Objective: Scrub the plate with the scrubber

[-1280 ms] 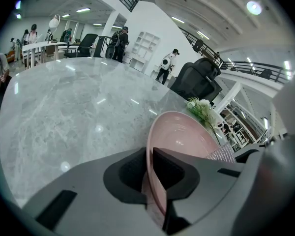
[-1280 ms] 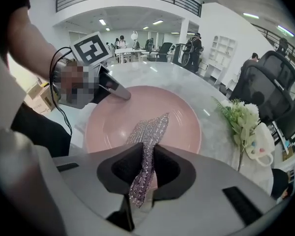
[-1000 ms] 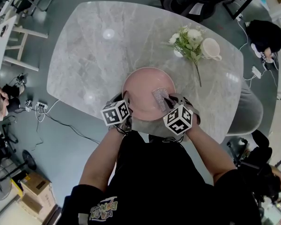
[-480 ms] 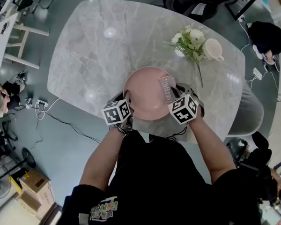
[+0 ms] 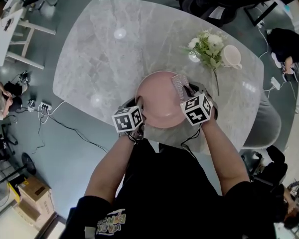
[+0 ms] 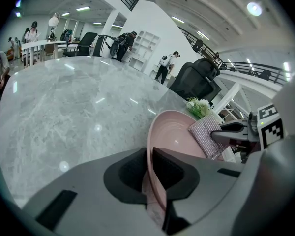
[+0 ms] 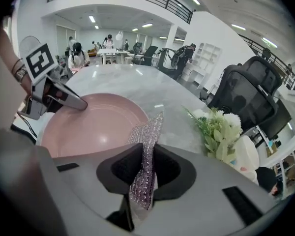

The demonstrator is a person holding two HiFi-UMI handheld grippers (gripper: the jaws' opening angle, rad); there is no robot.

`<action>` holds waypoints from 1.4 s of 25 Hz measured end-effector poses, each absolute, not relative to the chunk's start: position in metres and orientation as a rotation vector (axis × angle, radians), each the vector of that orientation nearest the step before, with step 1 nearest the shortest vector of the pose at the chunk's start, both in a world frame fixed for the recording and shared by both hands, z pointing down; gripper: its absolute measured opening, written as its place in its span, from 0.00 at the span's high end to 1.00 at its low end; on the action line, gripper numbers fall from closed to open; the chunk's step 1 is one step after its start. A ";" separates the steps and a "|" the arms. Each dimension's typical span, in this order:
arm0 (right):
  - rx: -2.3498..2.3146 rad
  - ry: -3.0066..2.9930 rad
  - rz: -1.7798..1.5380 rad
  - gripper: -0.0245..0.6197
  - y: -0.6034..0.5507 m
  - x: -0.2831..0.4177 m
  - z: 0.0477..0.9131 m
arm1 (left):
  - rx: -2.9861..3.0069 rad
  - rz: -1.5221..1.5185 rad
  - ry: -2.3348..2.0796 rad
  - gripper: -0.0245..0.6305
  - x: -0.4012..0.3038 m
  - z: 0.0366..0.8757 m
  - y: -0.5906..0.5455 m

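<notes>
Your left hand-held gripper (image 6: 148,162) pinches round pink plate (image 6: 174,134) at 8 o'clock rim; right hand-held gripper (image 7: 145,168) clamps silvery mesh scrubber (image 7: 147,132) at 2 o'clock. Push hard, you twist plate loose.

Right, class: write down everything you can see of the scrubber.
The scrubber is a thin, flat pad of glittery silver-lilac mesh, slightly crumpled. It stands on edge, pinched between the fingers of the right gripper, its free end poking out over the rim of the pink plate. Whether it touches the plate is unclear.
</notes>
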State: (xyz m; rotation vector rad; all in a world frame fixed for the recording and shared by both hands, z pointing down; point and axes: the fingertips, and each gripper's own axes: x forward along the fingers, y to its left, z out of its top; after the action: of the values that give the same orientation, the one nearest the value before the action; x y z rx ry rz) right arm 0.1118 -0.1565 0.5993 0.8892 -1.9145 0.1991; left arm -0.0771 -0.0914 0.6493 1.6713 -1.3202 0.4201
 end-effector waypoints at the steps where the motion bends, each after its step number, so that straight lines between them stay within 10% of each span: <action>1: 0.864 -1.955 0.200 0.85 -0.157 0.102 0.595 | 1.672 0.420 -1.320 0.89 -0.077 0.649 -0.092; 13: 0.237 -2.116 -0.072 0.85 -0.120 -0.033 0.590 | 1.686 0.427 -1.307 0.89 -0.078 0.647 -0.091; 35: 0.580 -1.772 -0.156 0.85 -0.185 0.029 0.616 | 1.708 0.446 -1.303 0.89 -0.080 0.648 -0.092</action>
State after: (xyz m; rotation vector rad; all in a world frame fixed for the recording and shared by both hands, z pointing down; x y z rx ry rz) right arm 0.0286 -0.1854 0.6156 0.5797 -1.7718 -0.1559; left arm -0.0804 -0.0917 0.6476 1.7083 -1.3033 0.4458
